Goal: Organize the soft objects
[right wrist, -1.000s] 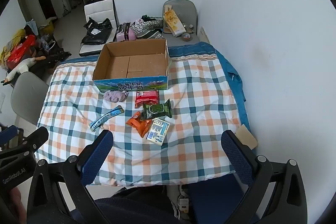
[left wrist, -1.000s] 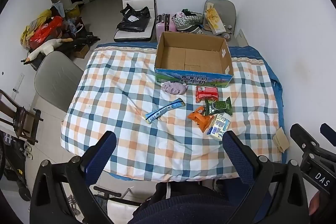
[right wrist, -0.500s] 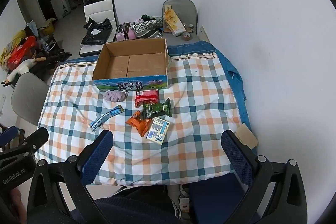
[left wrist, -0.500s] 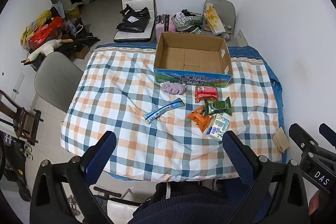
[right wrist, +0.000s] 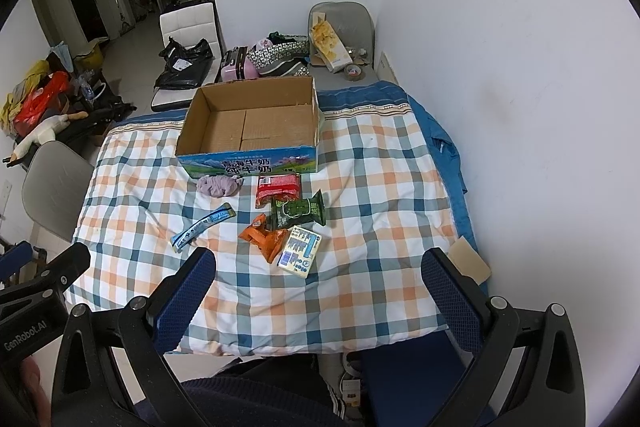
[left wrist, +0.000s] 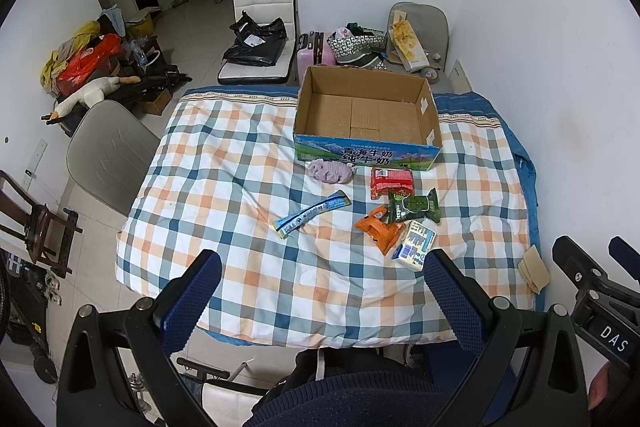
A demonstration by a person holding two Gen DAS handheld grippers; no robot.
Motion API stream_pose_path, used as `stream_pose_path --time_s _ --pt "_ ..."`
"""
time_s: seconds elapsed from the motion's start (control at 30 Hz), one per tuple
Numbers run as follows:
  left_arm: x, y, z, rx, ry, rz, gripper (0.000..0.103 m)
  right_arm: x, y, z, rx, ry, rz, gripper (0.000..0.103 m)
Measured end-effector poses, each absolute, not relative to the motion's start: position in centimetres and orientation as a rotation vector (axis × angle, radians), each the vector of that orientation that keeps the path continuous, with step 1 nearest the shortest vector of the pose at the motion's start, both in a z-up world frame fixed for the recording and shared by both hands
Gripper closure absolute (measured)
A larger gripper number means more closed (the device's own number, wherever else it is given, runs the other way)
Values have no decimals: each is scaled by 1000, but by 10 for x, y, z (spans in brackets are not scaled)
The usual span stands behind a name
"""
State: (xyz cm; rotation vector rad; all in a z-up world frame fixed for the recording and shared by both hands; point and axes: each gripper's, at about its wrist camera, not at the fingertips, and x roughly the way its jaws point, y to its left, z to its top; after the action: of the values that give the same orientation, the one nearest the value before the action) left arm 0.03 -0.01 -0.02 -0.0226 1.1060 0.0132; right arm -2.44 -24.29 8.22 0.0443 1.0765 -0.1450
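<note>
Both tools are held high above the near edge of the desk [left wrist: 248, 155], which is covered with a checked quilt, and both look down and forward over it. The left tool [left wrist: 320, 291] has its blue-padded fingers [left wrist: 192, 301] spread wide apart with nothing between them. The right tool [right wrist: 318, 287] is likewise spread wide and empty, its fingers [right wrist: 450, 297] framing the near edge of the quilt. Neither touches anything. In the left wrist view the body of the right tool shows at the right border; in the right wrist view the body of the left tool shows at the left border, so the two are side by side and level.

An open cardboard box [left wrist: 434, 123] stands at the far side of the desk with nothing inside. Just in front of its near wall lies a purple soft cloth [left wrist: 330, 171]. To the right of the cloth is a red packet [left wrist: 392, 179], and nearer, touching it, a green packet [left wrist: 416, 205]. An orange packet [left wrist: 380, 229] lies just near and left of the green one, its right end under a pale yellow-and-blue packet [left wrist: 414, 245]. A long blue stick packet [left wrist: 312, 214] lies apart to the left, slanted. A gray chair [left wrist: 108, 155] stands at the left side of the desk.
</note>
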Motion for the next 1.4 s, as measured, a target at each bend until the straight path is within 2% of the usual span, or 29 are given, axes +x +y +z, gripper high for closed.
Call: stream_pose_path --time_s 1.4 --pt "0 0 0 -21 1088 16 0 -27 -248 91 46 1053 -140 0"
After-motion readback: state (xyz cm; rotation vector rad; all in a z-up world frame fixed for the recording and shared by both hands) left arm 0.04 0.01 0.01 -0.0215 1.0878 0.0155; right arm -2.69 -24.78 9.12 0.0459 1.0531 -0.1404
